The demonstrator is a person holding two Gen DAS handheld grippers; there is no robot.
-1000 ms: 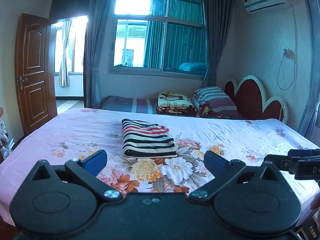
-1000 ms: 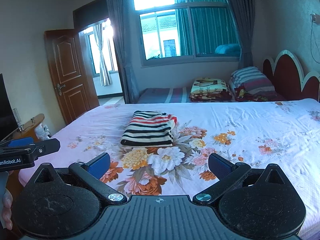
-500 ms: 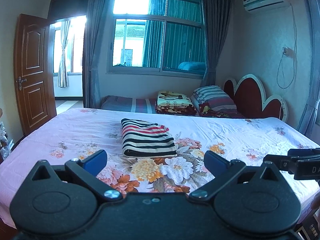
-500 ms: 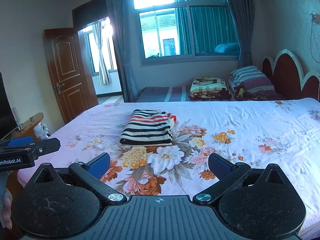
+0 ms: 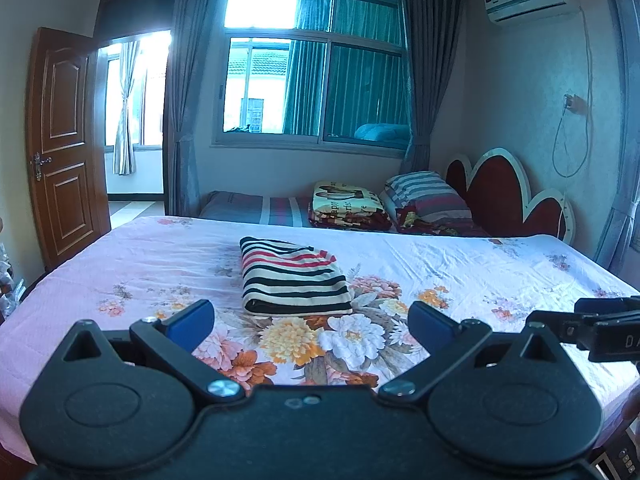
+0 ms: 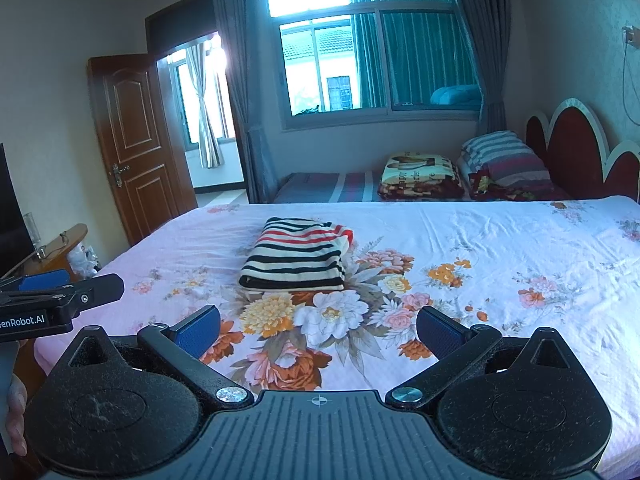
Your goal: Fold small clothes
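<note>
A folded garment with black, cream and red stripes (image 5: 292, 278) lies flat on the floral bed sheet (image 5: 460, 276), near the middle of the bed. It also shows in the right wrist view (image 6: 298, 256). My left gripper (image 5: 310, 326) is open and empty, held back from the garment over the near part of the bed. My right gripper (image 6: 318, 330) is open and empty, also short of the garment. Each gripper shows at the edge of the other's view: the right one (image 5: 600, 330) and the left one (image 6: 52, 300).
Pillows and a folded blanket (image 5: 350, 206) are stacked at the far side by the red headboard (image 5: 504, 196). A wooden door (image 5: 64, 140) stands open at the left. A small wooden stand (image 6: 60, 248) with items is by the bed's left edge.
Both views have drifted slightly; the garment sits a touch higher in the right wrist frame. The garment has not moved on the bed and both grippers stay open.
</note>
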